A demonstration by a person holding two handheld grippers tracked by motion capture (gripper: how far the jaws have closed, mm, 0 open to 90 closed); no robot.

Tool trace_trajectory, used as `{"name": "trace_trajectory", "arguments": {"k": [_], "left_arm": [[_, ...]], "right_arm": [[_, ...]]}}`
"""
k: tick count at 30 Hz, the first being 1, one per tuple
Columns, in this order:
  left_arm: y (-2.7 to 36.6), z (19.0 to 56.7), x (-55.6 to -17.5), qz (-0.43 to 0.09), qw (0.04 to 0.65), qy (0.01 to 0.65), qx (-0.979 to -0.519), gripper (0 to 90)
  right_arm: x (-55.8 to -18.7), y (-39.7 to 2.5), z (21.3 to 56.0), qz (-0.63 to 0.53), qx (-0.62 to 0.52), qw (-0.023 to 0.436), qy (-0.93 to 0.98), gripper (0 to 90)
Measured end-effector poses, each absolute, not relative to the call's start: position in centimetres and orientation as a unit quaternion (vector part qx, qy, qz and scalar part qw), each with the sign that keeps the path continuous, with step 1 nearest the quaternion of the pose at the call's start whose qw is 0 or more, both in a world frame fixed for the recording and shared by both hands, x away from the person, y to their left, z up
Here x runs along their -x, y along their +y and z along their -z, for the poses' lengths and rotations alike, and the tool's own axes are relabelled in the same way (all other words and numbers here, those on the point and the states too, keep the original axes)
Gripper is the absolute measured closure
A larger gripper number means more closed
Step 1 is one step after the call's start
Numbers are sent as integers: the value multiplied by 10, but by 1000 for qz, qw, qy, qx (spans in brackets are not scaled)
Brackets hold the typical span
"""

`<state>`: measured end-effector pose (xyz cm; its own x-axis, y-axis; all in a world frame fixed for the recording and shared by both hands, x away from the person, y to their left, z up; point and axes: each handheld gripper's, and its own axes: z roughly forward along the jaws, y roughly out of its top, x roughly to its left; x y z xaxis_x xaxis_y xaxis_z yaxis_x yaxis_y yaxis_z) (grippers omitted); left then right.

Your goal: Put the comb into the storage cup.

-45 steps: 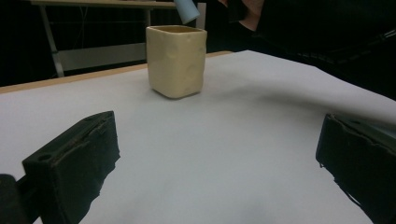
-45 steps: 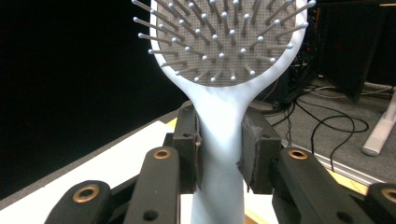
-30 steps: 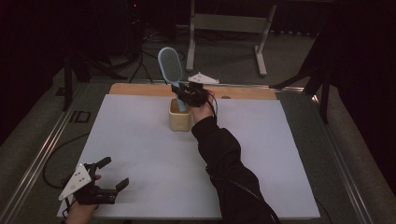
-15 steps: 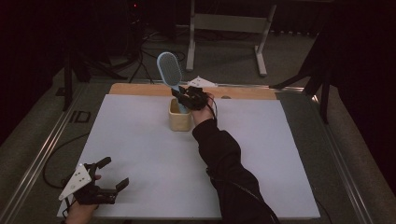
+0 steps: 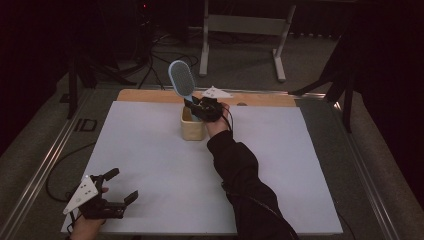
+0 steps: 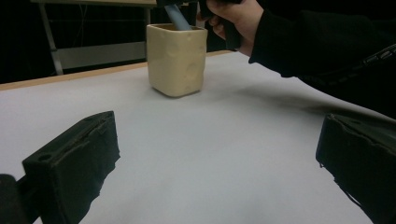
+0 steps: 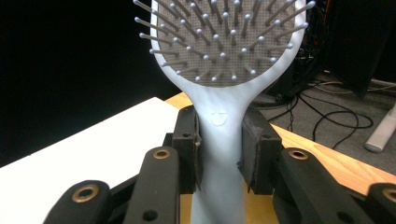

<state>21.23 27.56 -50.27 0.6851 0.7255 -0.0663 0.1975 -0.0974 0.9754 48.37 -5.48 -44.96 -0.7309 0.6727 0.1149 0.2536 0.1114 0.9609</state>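
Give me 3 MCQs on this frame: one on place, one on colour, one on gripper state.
1. Where does the hairbrush handle end?
A. inside the cream cup
B. flat on the white sheet
C. in the left gripper

2. What colour is the hairbrush?
A. red
B. pale blue-grey
C. black

3. How is the left gripper?
A. shut on the cup
B. shut on the brush
C. open, holding nothing

Key:
1 A: in the left gripper view the handle goes down into the cup.
2 B: the right gripper view shows the pale blue-grey handle and bristle pad.
3 C: its jaws stand wide apart over the bare white sheet, while the right gripper clamps the brush handle.
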Motion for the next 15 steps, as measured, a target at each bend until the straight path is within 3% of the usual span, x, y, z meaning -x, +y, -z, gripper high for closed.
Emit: {"name": "trace_trajectory", "arguments": {"k": [11,15], "left_arm": [[276,503,-213,-223,586,328,-707,0],[276,503,-213,-223,585,328,-707,0]], "right_arm": [[-481,-58,456,-581,-324,188,723,682],[-479,-57,456,-576,-322,205,723,584]]}}
